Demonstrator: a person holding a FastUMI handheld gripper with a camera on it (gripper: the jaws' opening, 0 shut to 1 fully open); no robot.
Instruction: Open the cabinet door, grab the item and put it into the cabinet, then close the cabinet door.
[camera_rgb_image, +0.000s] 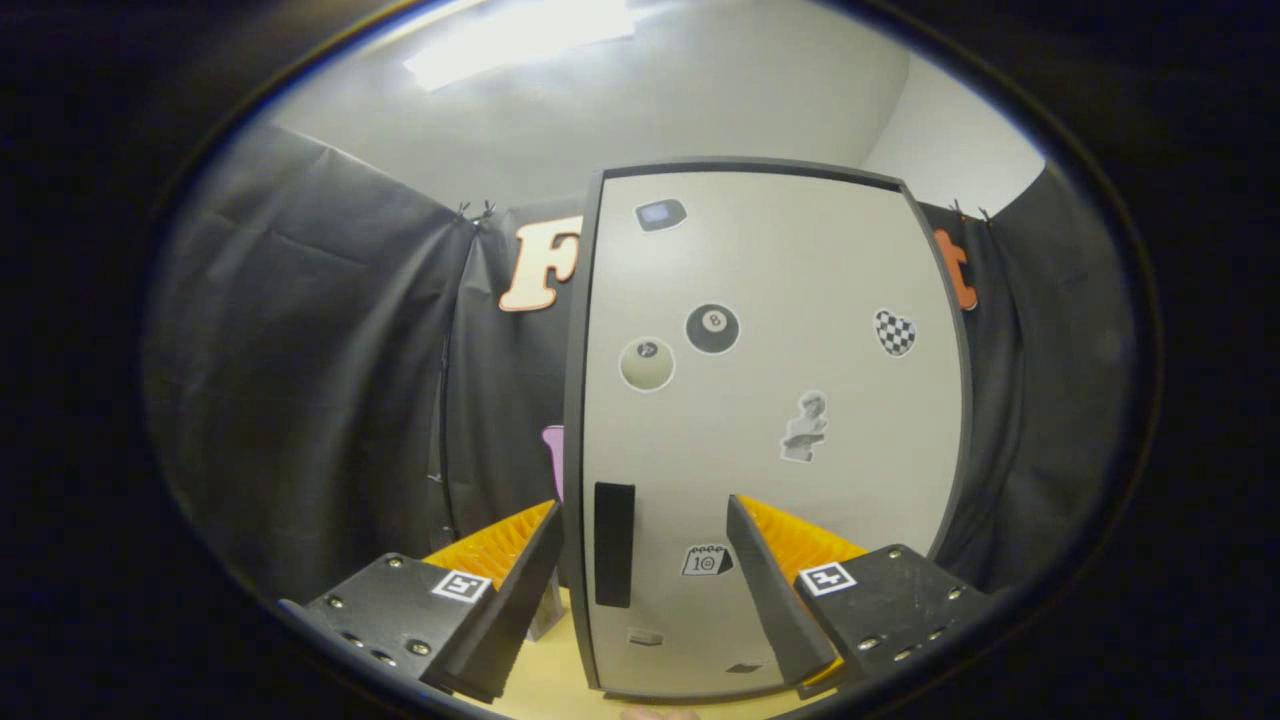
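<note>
Black-draped booth, closed cabinet door (770, 420) before wide-spread claw (640, 590)

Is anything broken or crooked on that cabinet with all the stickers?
Nothing stands out. The cabinet door looks shut and undamaged, its black handle upright near its left edge, the stickers flat. Its bowed edges are just the fisheye lens. The claw is open, the handle just ahead between its fingers, touching nothing.
</note>
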